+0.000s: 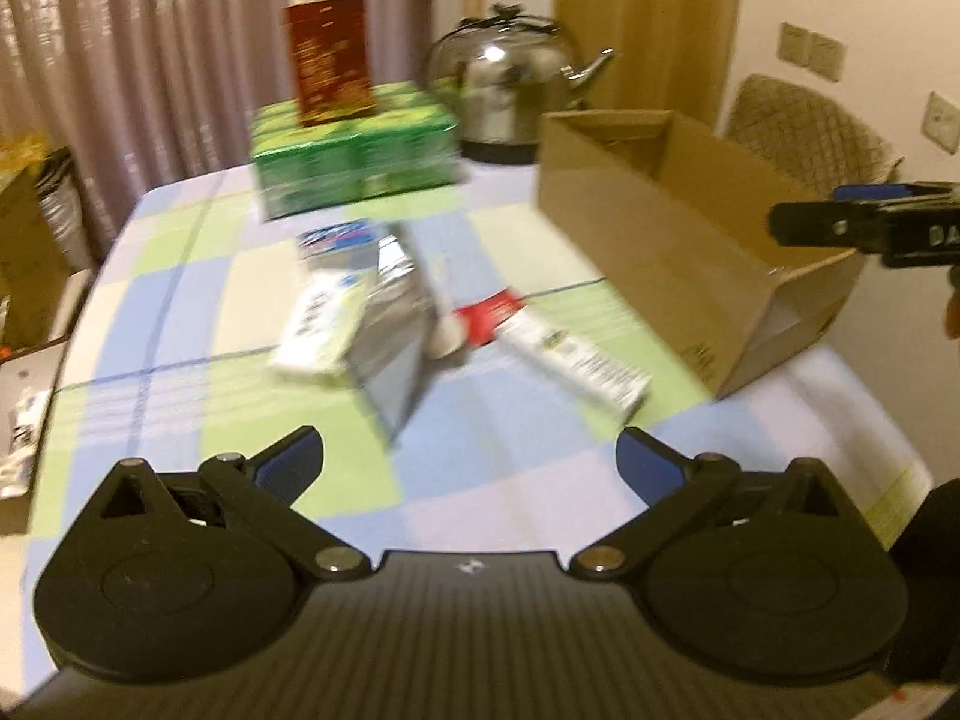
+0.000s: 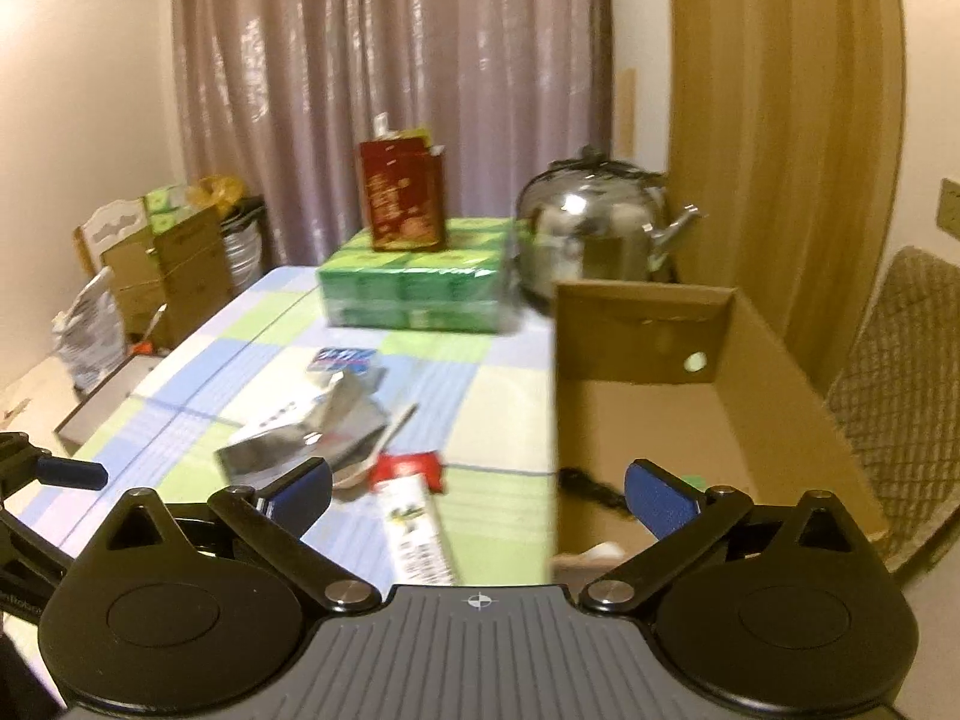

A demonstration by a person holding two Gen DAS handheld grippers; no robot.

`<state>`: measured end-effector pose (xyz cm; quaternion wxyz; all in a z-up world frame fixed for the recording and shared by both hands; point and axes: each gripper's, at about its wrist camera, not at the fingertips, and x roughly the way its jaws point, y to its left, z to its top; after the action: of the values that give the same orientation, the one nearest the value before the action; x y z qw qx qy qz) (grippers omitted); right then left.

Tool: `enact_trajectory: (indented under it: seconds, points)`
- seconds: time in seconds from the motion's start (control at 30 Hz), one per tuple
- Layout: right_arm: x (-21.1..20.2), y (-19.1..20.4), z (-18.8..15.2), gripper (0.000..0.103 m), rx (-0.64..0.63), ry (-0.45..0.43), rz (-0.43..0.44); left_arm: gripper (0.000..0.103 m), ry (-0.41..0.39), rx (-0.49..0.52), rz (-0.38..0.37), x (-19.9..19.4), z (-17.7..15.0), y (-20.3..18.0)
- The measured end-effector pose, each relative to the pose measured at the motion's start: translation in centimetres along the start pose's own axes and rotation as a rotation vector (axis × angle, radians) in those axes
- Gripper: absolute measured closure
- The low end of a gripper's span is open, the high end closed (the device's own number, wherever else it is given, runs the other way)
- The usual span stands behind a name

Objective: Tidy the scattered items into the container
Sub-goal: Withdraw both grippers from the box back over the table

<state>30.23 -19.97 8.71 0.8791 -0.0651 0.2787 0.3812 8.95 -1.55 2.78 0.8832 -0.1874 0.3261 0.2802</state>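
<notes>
Scattered items lie mid-table on the checked cloth: a silver foil pouch (image 1: 390, 324) (image 2: 312, 438), a white-green box (image 1: 321, 324), a red-and-white long box (image 1: 558, 342) (image 2: 414, 516), a blue packet (image 1: 336, 237) (image 2: 342, 360) and a pale spoon (image 1: 444, 330). The open cardboard box (image 1: 660, 228) (image 2: 780, 396) stands at the right, with a dark item (image 2: 591, 489) on its floor. My left gripper (image 1: 471, 459) hangs open and empty short of the pile. My right gripper (image 2: 480, 495) is open and empty astride the box's near left wall, and shows side-on (image 1: 840, 216) over the box.
At the back stand a green carton pack (image 1: 354, 150) with a red box (image 1: 330, 66) on top and a steel kettle (image 1: 510, 84). A woven chair (image 2: 900, 390) is behind the cardboard box. Boxes and bags (image 2: 168, 264) crowd the floor left of the table.
</notes>
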Motion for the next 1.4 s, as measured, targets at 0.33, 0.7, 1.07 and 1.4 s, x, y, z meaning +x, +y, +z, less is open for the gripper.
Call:
enact_trajectory:
  seconds: [0.33, 0.7, 1.07, 1.4]
  points:
    - [1.7, 4.4, -2.1, 0.002, -0.071, 0.061, 0.068, 0.001, 0.004, -0.065, 0.057, -0.9, -2.1, 4.0]
    - [5.6, 5.6, -3.8, 0.002, -0.139, 0.131, 0.085, 0.001, 0.02, -0.101, 0.061, 1.6, -2.0, 4.7]
    - [11.3, 5.6, -4.5, 0.019, -0.209, 0.219, 0.06, 0.001, 0.025, -0.079, 0.045, 5.0, -1.1, 5.3]
    - [16.4, 4.6, -4.9, 0.043, -0.225, 0.294, 0.03, 0.002, 0.017, -0.07, 0.016, 9.0, 0.6, 6.1]
